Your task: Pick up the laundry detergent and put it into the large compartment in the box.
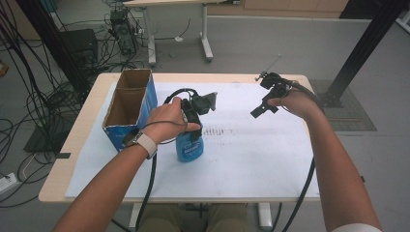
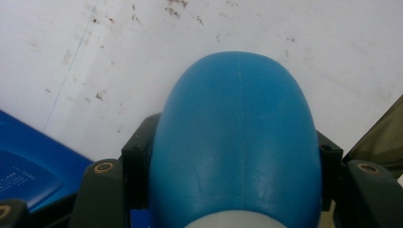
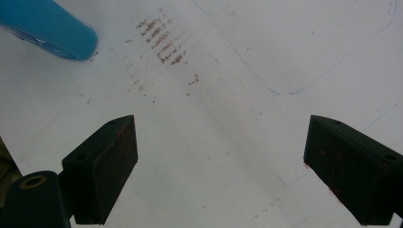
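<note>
- Bottle [image 1: 189,147], blue plastic, stood upright on the white sheet [image 1: 251,154] near the middle-left of the bench [image 1: 72,145], just right of the open blue carton [image 1: 129,108].
- Left gripper [image 1: 193,126] came down from above; its fingers [image 2: 138,156] were clenched on the bottle's upper body, one each side, seen close in the left gripper view.
- Right gripper [image 1: 263,107] hovered well apart over the far right of the sheet, fingers [image 3: 107,166] released and wide, nothing between them.
- Judgement: step looked like lifting the bottle into the carton. Grip sat high on a rounded, slick shoulder, so squeeze should stay firm and the lift go straight up before moving left.
- Carton had two compartments, both open-topped; nearer wall stood tall, so the bottle base would need to clear the rim first.
- Likely snag: left cable [image 1: 151,179] trailing beside the bottle, could drag on it.
- Brown smudges [image 3: 164,40] on the sheet right of the bottle, no obstacle.
- Floor cables and a desk beyond the far edge, clear of the work.
</note>
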`<act>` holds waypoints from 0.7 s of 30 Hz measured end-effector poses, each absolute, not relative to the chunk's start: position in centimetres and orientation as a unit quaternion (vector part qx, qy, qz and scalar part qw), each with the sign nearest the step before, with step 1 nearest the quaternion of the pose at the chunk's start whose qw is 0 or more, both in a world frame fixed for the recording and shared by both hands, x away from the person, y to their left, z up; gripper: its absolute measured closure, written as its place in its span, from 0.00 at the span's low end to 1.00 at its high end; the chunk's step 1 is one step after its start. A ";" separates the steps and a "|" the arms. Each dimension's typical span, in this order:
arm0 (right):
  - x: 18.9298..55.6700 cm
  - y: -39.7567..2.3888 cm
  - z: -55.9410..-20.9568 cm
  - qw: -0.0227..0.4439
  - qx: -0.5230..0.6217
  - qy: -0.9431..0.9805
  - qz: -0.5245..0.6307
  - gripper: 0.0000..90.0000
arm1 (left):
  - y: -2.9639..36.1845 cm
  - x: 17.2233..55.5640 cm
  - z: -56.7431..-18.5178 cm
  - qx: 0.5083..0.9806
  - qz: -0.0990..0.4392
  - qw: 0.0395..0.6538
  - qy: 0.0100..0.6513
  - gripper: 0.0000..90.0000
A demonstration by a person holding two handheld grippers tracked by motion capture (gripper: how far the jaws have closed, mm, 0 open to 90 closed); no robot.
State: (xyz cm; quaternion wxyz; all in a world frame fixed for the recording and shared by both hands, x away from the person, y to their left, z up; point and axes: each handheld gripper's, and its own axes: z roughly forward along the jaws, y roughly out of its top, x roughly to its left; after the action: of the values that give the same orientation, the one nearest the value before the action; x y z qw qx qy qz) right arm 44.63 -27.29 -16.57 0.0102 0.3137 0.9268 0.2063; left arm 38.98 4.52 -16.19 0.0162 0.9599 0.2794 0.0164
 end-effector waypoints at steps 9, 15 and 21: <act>44.7 -27.2 -16.6 0.010 0.314 0.927 0.205 0.12 | 4.5 38.9 -16.2 0.960 0.017 0.016 0.280 0.42; 44.6 -27.3 -16.6 0.009 0.315 0.927 0.204 0.12 | 4.5 38.9 -16.2 0.960 0.018 0.017 0.280 0.42; 44.6 -27.3 -16.5 0.009 0.315 0.927 0.204 0.12 | 4.5 38.9 -16.2 0.960 0.017 0.017 0.280 0.42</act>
State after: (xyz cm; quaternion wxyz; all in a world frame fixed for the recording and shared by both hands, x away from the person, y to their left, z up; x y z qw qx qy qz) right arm 44.58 -27.28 -16.53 0.0095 0.3150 0.9270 0.2035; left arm 38.92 4.52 -16.18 0.0169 0.9596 0.2804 0.0169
